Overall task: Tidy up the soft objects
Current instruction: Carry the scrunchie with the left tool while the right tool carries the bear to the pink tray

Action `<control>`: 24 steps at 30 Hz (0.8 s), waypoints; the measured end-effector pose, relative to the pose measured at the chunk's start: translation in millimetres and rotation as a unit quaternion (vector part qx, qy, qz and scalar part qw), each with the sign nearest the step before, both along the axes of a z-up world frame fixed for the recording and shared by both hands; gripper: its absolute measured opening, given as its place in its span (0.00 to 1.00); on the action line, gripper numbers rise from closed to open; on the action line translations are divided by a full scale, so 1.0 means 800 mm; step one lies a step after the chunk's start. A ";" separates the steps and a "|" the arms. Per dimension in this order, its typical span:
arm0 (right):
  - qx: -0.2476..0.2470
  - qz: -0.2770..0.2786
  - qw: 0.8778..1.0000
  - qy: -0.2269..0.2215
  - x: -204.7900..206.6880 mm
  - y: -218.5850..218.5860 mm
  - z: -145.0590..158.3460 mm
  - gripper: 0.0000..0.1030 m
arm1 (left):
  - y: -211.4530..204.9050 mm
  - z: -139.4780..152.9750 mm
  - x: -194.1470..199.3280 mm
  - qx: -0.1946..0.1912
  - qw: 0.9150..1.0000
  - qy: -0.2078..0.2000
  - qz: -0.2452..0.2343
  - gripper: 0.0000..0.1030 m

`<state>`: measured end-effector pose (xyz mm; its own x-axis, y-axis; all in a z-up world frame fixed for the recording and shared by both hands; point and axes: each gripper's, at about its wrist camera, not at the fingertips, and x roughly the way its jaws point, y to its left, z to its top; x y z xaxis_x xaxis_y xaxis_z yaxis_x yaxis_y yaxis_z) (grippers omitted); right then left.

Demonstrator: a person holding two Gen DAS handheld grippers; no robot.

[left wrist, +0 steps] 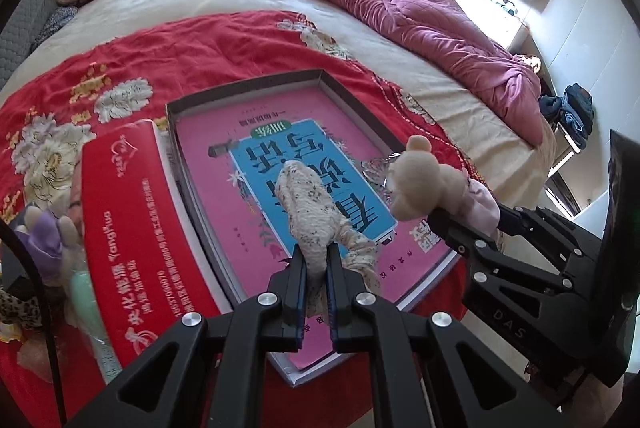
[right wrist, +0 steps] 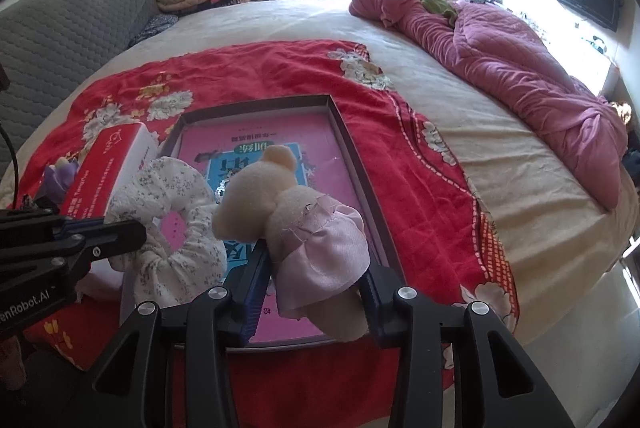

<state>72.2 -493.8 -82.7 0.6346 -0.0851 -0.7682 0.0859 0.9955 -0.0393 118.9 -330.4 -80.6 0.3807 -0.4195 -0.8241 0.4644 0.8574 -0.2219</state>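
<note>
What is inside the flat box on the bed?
Inside the box lies a pink book with a blue cover panel. The scrunchie and teddy bear hide part of it; anything beneath the book stays covered.

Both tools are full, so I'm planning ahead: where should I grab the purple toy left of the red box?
Pinch the purple toy across its upright purple body, coming from above. It sits tight against the red box among clutter, so a side approach looks blocked. Its lower part is hidden.

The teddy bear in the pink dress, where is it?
The teddy bear is clamped in the right gripper, held above the box with the pink book, beside the scrunchie.
</note>
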 end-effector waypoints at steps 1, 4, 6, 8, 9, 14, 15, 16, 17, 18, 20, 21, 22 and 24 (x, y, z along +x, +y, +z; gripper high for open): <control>0.001 0.001 1.000 0.001 0.002 -0.001 -0.002 0.42 | -0.001 -0.002 0.002 0.001 1.000 0.002 0.000 0.08; 0.005 -0.001 1.000 0.004 0.004 -0.003 -0.007 0.43 | -0.006 -0.006 0.002 0.004 1.000 0.002 -0.003 0.08; 0.003 -0.003 1.000 0.005 0.005 -0.004 -0.009 0.43 | -0.007 -0.009 0.001 0.009 1.000 0.003 -0.005 0.08; 0.003 -0.006 1.000 0.007 0.006 -0.004 -0.010 0.44 | -0.009 -0.012 0.000 0.014 1.000 0.006 -0.007 0.08; -0.004 -0.007 1.000 0.010 0.007 -0.003 -0.012 0.44 | -0.011 -0.013 -0.001 0.014 1.000 0.007 -0.010 0.08; 0.003 -0.007 1.000 0.023 0.012 -0.004 -0.024 0.45 | -0.020 -0.020 -0.001 0.021 1.000 0.009 -0.021 0.08; -0.001 -0.008 1.000 0.028 0.013 -0.003 -0.026 0.45 | -0.022 -0.021 -0.001 0.023 0.999 0.009 -0.023 0.08; -0.002 -0.008 0.999 0.031 0.014 -0.003 -0.028 0.46 | -0.023 -0.023 0.000 0.024 0.999 0.011 -0.024 0.08; -0.001 -0.008 0.999 0.031 0.014 -0.004 -0.030 0.46 | -0.023 -0.024 0.000 0.025 0.999 0.012 -0.025 0.08; -0.006 -0.007 0.999 0.032 0.015 -0.003 -0.030 0.47 | -0.024 -0.025 0.001 0.025 0.999 0.012 -0.023 0.08; -0.012 -0.004 0.999 0.035 0.016 -0.003 -0.032 0.48 | -0.024 -0.027 0.004 0.026 0.999 0.014 -0.020 0.08; -0.011 -0.003 0.999 0.035 0.016 -0.003 -0.033 0.49 | -0.024 -0.027 0.005 0.024 0.999 0.016 -0.019 0.08; -0.009 -0.004 0.999 0.036 0.017 -0.004 -0.034 0.51 | -0.024 -0.028 0.005 0.023 0.999 0.018 -0.022 0.09; -0.013 -0.007 0.999 0.045 0.019 -0.006 -0.039 0.53 | -0.026 -0.030 0.006 0.031 0.999 0.016 -0.025 0.09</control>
